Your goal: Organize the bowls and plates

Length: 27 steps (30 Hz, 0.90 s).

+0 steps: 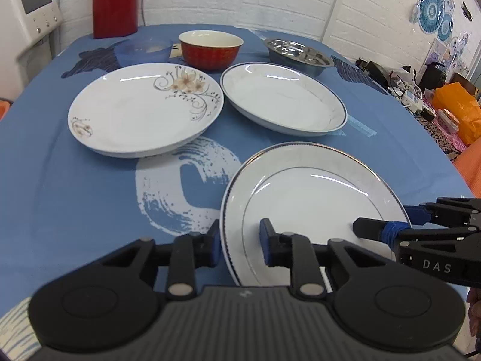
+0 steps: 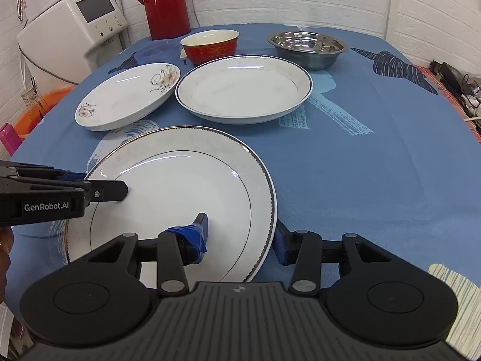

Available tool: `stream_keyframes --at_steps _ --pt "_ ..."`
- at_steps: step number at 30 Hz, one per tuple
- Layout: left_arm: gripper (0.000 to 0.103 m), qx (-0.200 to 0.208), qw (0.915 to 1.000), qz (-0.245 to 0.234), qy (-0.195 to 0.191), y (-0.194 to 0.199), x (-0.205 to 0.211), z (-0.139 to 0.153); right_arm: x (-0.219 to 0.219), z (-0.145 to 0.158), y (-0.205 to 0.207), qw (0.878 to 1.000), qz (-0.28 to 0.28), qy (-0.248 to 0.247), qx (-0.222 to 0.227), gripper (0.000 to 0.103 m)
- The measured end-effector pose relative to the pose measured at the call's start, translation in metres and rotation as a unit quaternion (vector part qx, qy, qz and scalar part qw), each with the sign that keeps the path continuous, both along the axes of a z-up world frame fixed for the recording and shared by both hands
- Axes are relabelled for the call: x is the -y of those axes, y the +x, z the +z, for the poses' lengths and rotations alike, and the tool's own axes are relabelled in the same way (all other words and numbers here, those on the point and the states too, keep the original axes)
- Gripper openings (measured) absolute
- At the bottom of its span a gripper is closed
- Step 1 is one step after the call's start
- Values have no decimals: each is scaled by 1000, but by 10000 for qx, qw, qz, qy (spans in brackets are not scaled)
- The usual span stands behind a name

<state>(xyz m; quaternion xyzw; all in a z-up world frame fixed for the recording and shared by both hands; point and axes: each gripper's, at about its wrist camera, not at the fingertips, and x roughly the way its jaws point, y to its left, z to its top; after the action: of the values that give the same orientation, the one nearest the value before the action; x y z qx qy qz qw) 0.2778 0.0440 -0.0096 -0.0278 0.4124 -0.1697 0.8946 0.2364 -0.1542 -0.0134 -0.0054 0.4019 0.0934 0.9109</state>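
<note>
I've got the flat rimmed plate (image 1: 312,198) at the table's near edge, my left gripper (image 1: 239,245) straddling its left rim, my right gripper (image 2: 242,236) its right, both open, stacking plates lying straight beyond.

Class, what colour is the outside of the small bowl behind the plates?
Red bowl, cream inside; right wrist view shows it best.

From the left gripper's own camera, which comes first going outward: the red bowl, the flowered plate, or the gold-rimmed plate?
1. Gold-rimmed plate: straddled by the left gripper.
2. Flowered plate: mid-table, left.
3. Red bowl: far side, before the red thermos.
</note>
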Motion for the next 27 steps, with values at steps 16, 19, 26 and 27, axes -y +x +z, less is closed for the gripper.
stream_keyframes --at_steps 16,19,26,27 --pt "14 -44 9943 1032 268 -38 -122 12 -101 2 -10 9906 1072 840 83 34" --pt "15 -61 9915 1262 299 -36 -144 6 -124 -5 -2 9886 1174 940 -3 35" --pt "16 51 9903 1369 226 -27 -161 1 -146 -3 10 9902 1187 722 112 36" --pt "16 64 9904 1359 237 -25 -159 1 -147 -3 12 9909 1161 672 94 36"
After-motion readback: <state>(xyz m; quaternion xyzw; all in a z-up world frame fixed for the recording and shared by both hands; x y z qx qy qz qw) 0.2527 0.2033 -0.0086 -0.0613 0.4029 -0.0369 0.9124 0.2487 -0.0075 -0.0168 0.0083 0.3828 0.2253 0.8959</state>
